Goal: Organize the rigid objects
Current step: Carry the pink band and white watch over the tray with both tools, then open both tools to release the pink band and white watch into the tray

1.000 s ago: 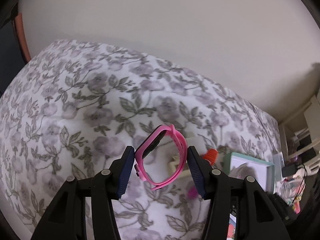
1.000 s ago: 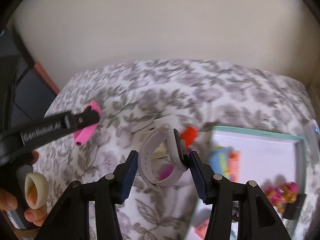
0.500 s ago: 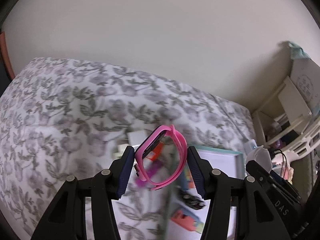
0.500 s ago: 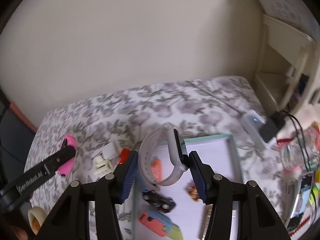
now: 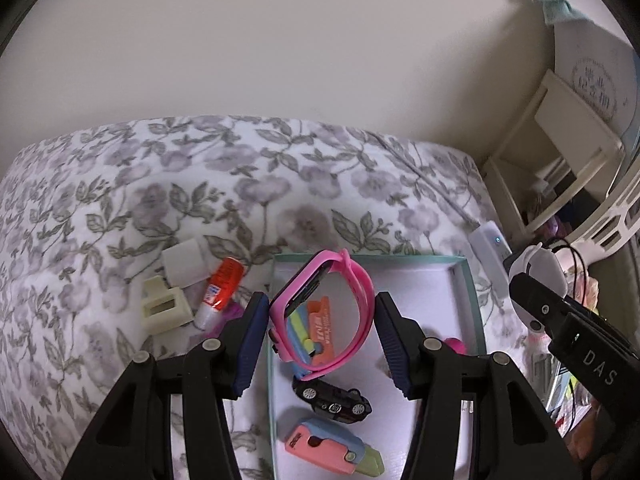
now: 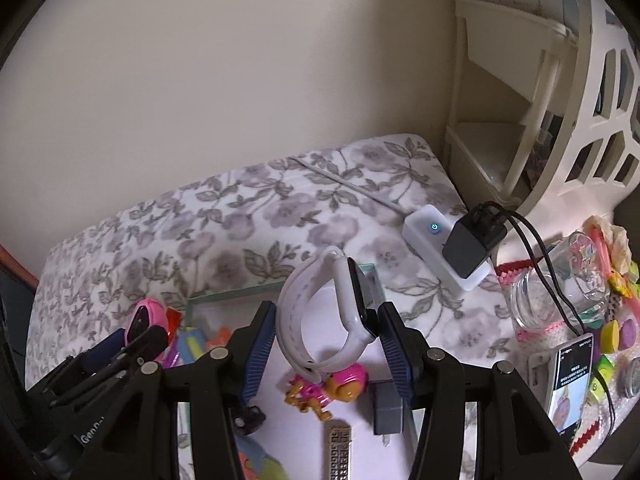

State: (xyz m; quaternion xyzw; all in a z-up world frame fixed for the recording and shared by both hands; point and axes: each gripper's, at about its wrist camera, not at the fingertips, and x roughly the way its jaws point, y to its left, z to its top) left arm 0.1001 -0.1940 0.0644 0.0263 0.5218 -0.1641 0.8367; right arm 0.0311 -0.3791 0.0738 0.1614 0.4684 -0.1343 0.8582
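Readable writing first: I am seeing "DAS" in white on the black body of the right gripper at 4 o'clock in the left wrist view, and "GenRo…" on the left gripper's body at 8 o'clock in the right wrist view. The orange card (image 5: 320,330) in the box carries print too small for me to read.

My left gripper (image 5: 322,322) is clamping a pink silicone smartwatch with a dark rectangular face (image 5: 320,316); its closed strap loop is standing upright, pads pressing both sides. My right gripper (image 6: 326,330) is clamping a white silicone smartwatch with a black screen (image 6: 320,320) the same way.

Both watches are hanging above the shallow white cardboard box with a teal rim (image 5: 466,280), which is lying on the grey floral bedspread (image 5: 160,184). Inside the box I am seeing a black toy car (image 5: 334,398), a pink-and-blue folding cutter (image 5: 332,446) and a pink-and-yellow toy figure (image 6: 328,386). At 9 o'clock of the box, a red-capped glue tube (image 5: 220,292) and a cream plastic block (image 5: 164,310) are lying on the bedspread.

Compared with a second ago, both grippers are now positioned over the box instead of over open bedspread; the grips are unchanged.
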